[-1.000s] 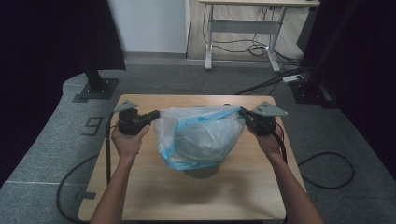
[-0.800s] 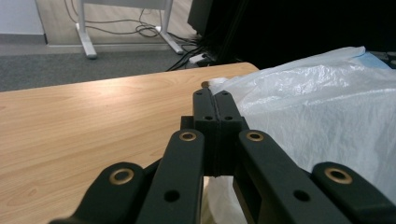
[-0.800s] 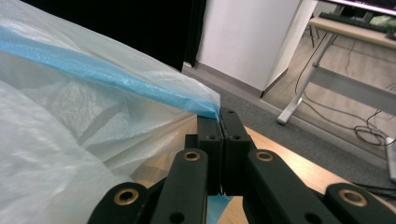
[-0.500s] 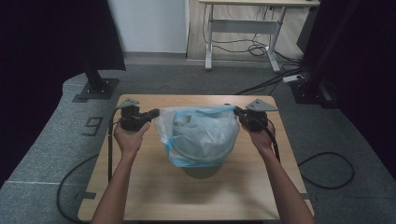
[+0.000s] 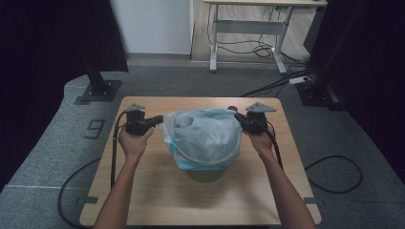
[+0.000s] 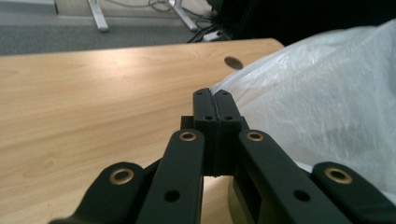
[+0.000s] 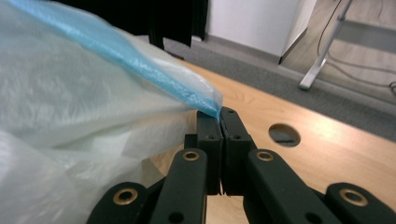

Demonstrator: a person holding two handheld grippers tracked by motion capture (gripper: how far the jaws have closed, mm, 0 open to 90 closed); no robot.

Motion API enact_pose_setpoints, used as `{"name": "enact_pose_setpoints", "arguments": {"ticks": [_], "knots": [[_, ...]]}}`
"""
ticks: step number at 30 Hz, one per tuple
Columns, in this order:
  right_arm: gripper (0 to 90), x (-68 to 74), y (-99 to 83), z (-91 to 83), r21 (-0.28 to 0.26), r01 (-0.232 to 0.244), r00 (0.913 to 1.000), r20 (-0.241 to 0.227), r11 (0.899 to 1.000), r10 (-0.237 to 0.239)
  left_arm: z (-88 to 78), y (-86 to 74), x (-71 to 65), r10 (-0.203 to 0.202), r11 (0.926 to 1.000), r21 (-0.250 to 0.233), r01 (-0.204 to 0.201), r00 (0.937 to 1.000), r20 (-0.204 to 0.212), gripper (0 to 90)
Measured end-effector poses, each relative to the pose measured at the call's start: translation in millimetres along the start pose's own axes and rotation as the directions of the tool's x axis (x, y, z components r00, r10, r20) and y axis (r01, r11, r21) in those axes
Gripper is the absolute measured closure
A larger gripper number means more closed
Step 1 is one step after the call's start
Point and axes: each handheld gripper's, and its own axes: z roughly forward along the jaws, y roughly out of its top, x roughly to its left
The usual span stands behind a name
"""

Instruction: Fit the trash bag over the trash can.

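**Plastic bag being stretched over a round bin at table centre**

The plastic bag [image 5: 203,138] is sitting between both grippers, its mouth spanning 9 to 3 o'clock. The left gripper [image 5: 157,120] is clamping the bag's rim at 9 o'clock; the right gripper [image 5: 237,117] is pinching the blue-edged rim at 3 o'clock. The bin [image 5: 206,174] is peeking out at 6 o'clock, under the bag.

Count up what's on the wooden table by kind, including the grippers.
Plastic bag, translucent with a blue rim: 1
Round grey-green container under the bag: 1
Grippers, left gripper and right gripper, each shut on the bag: 2
Total: 4
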Motion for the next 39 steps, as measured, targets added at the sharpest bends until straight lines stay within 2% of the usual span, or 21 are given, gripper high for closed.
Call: {"name": "enact_pose_setpoints", "arguments": {"ticks": [11,13,16,24,28,32,33,36,39], "knots": [[87.6,0.7,-9.5,15.1,0.081,-0.042,0.9983,-0.036,0.996,0.045,23.7,-10.1,4.3,-0.023,0.9963,0.083,0.022,0.9997,0.009,89.9],[87.7,0.9,-13.1,16.2,0.094,-0.049,0.9984,-0.024,0.994,0.051,25.1,-13.6,4.6,-0.021,0.9948,0.1,0.02,0.9998,0.007,89.9],[87.8,0.4,-20.6,17.0,0.125,-0.068,0.9972,-0.024,0.99,0.071,25.8,-20.5,9.0,-0.038,0.9913,0.126,0.037,0.9993,0.005,89.9],[87.9,2.3,-37.3,17.5,0.16,-0.069,0.9965,-0.036,0.985,0.076,26.2,-32.3,7.5,-0.041,0.9874,0.154,0.039,0.9991,0.01,89.9],[87.9,-2.1,-45.4,15.7,0.185,-0.082,0.9948,-0.044,0.979,0.092,27.2,-36.6,6.2,-0.034,0.986,0.164,0.031,0.9994,0.013,89.9],[87.7,-3.8,-52.7,11.9,0.177,-0.083,0.9938,-0.059,0.981,0.094,28.3,-40.6,5.9,-0.037,0.9859,0.165,0.032,0.9989,0.029,89.9],[86.4,-3.9,-54.0,10.7,0.169,-0.081,0.994,-0.059,0.982,0.092,28.2,-41.4,6.5,-0.036,0.9857,0.166,0.031,0.9989,0.03,89.9],[73.6,-4.8,-52.3,4.8,0.145,-0.09,0.9949,-0.032,0.985,0.095,26.3,-42.7,7.4,-0.032,0.9857,0.166,0.026,0.9988,0.036,89.9],[59.9,-6.0,-45.9,-5.5,0.069,-0.118,0.9929,-0.008,0.991,0.119,23.1,-43.0,7.3,-0.026,0.9875,0.156,0.02,0.999,0.038,89.8]]}}
